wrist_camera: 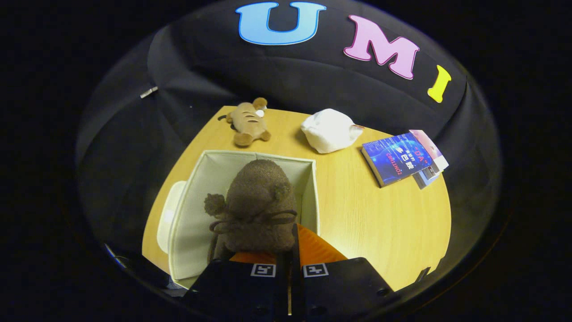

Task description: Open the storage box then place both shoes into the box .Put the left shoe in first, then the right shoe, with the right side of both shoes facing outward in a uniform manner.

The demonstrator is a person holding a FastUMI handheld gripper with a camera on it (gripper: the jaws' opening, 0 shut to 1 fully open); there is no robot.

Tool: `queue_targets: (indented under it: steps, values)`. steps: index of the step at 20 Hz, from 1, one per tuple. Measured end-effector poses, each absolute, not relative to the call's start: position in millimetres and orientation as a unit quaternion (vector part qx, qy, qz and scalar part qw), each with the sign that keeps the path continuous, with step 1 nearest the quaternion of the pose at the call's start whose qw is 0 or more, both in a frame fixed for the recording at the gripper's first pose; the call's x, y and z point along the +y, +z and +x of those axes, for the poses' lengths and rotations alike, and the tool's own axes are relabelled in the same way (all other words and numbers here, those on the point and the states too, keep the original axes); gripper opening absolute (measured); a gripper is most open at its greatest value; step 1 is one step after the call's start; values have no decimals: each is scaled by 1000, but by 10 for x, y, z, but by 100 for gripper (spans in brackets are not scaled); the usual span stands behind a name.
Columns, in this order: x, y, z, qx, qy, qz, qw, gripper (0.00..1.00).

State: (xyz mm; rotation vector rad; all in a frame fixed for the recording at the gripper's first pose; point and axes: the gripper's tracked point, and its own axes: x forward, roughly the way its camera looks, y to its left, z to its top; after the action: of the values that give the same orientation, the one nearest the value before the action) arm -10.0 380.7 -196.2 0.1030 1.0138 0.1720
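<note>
Fuzzy brown fabric sat right at our tongs [289, 257]: we had them nearly closed, pinching the heel end of the shoe [261, 205], its toe pointing away over the open storage box [190, 214]. We judged this was the placing step, though we could not tell left shoe from right. To do it well, we thought to lower the shoe straight into the box, close along one wall so its mate would fit beside it, and release only once it rested. Beside the box's far wall lay its lid [169, 214]. Beyond the box, on the tabletop [380, 223], lay a plush toy [248, 121], a white bundle [330, 129] and books [402, 157].
</note>
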Motion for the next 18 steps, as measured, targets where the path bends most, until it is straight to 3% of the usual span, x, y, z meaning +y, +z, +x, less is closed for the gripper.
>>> queue_targets:
  steps: [5, 9, 10, 13, 18]
  values:
    - [3845, -2181, -145, 496, 62, -1, 866, 8]
    - [3912, -2289, -234, 512, 68, -2, 857, 14]
    - [3892, -2270, -226, 503, 66, -6, 862, 11]
    - [3945, -2200, -170, 487, 75, 7, 870, 14]
    - [4058, -2119, -201, 481, 118, 35, 868, 64]
